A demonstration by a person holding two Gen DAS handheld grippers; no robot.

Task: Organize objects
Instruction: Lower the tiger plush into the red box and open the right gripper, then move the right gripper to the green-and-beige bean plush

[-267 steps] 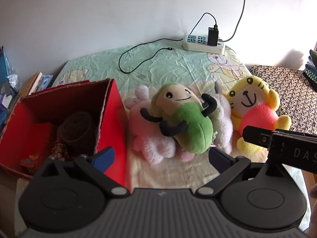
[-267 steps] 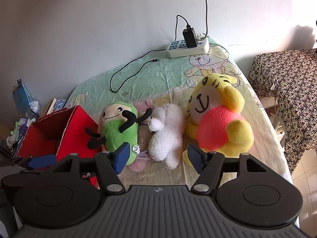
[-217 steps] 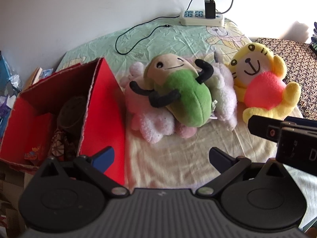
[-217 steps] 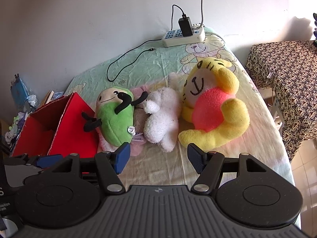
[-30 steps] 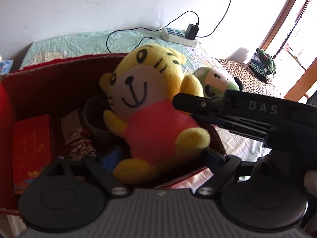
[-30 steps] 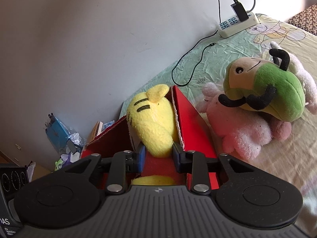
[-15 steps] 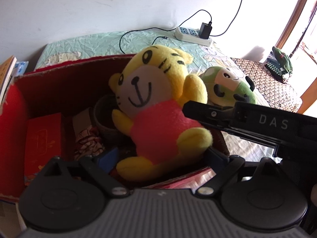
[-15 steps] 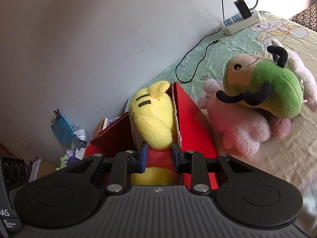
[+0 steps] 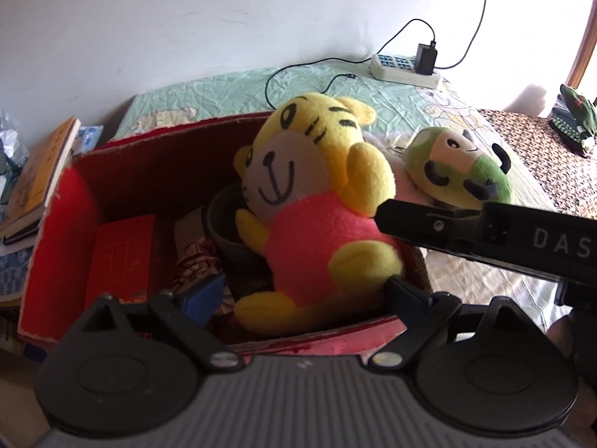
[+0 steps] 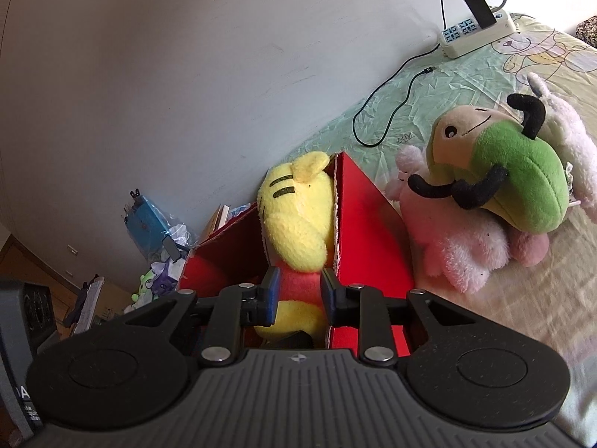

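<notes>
The yellow tiger plush [image 9: 317, 201], earlier on the bed, now sits in the red box [image 9: 63, 201] at frame centre. Right gripper [image 10: 298, 293] pinches it; left gripper [image 9: 298, 291] gapes wide (released), one toy stowed.

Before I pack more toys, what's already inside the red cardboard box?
A yellow tiger plush, a dark round pot, a flat red packet and patterned cloth. Whatever lies under the plush is covered.

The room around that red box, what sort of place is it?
Most likely a bedroom in a home. A crinkled pale-green cartoon-print bedsheet covers a bed against the wall, soft plush toys such as the green bean-shaped doll lie on it, and a white power strip with a charger sits at the wall.
</notes>
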